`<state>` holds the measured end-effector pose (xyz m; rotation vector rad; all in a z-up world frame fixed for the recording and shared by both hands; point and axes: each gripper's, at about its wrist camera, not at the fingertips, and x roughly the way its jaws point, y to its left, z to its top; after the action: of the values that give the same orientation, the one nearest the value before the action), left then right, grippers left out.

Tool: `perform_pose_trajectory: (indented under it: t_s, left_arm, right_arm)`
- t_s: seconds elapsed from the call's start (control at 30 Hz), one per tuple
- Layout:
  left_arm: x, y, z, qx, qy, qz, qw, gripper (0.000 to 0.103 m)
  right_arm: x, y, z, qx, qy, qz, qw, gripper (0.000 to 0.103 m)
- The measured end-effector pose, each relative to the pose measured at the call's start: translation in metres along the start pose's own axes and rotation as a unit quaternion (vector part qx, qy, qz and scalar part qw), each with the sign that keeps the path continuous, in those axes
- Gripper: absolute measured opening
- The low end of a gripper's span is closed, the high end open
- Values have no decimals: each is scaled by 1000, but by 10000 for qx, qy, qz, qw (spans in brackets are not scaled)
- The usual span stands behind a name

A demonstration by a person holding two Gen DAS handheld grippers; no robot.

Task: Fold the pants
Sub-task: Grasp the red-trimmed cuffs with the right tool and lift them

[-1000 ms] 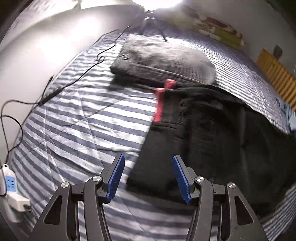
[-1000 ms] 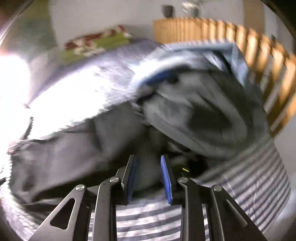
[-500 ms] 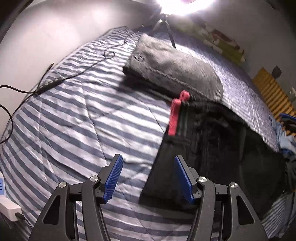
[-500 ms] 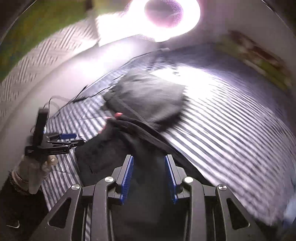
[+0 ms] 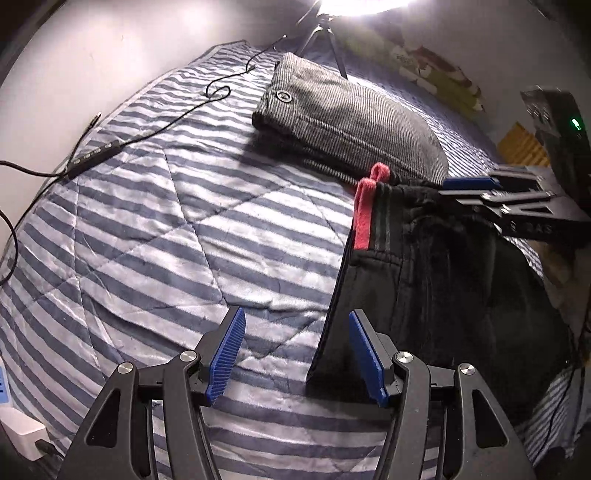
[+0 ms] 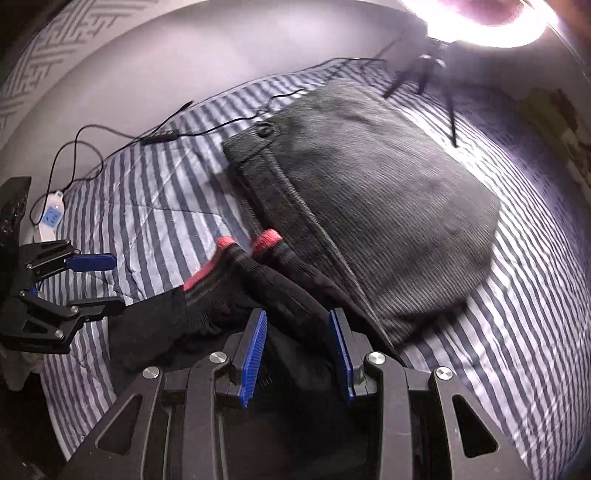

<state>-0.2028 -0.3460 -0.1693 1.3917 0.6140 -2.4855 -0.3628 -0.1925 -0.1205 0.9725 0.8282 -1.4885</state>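
Note:
Black pants [image 5: 443, 295] with a red-trimmed waistband [image 5: 364, 218] lie spread on the striped quilt [image 5: 166, 240]. My left gripper [image 5: 295, 339] is open low over the quilt, its right finger over the pants' near left edge. My right gripper [image 6: 297, 325] is open just above the black pants [image 6: 280, 295], behind the red trim [image 6: 221, 266]. In the left wrist view the right gripper [image 5: 476, 190] reaches in from the right at the waistband. In the right wrist view the left gripper [image 6: 92, 284] stands open at the pants' left side.
Folded grey corduroy pants [image 5: 351, 122] lie just beyond the black ones, touching them. A ring light on a tripod [image 5: 325, 33] stands behind. A cable with an inline remote [image 5: 96, 155] runs along the left wall. A white power strip [image 6: 51, 218] sits at the quilt's edge.
My right gripper has swung away from a heap of clothes by the wooden rail to the black pants' waistband. The left gripper has edged forward along the pants' left edge, still open.

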Motion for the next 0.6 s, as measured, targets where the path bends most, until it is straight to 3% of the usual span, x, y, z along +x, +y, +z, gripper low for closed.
perform_pose_trajectory:
  t_s: [0.33, 0.43, 0.6]
  left_arm:
    - [-6, 20, -4, -178, -17, -20, 9998, 62]
    - [-11, 24, -2, -283, -77, -104, 9995, 62]
    - [-14, 22, -1, -248, -107, -67, 9996, 62]
  right_arm:
    - [35, 29, 15, -784, 307, -182, 9963, 32]
    - [33, 32, 15, -799, 320, -210, 9961, 14]
    - [28, 41, 12, -1184, 283, -424, 9917, 11]
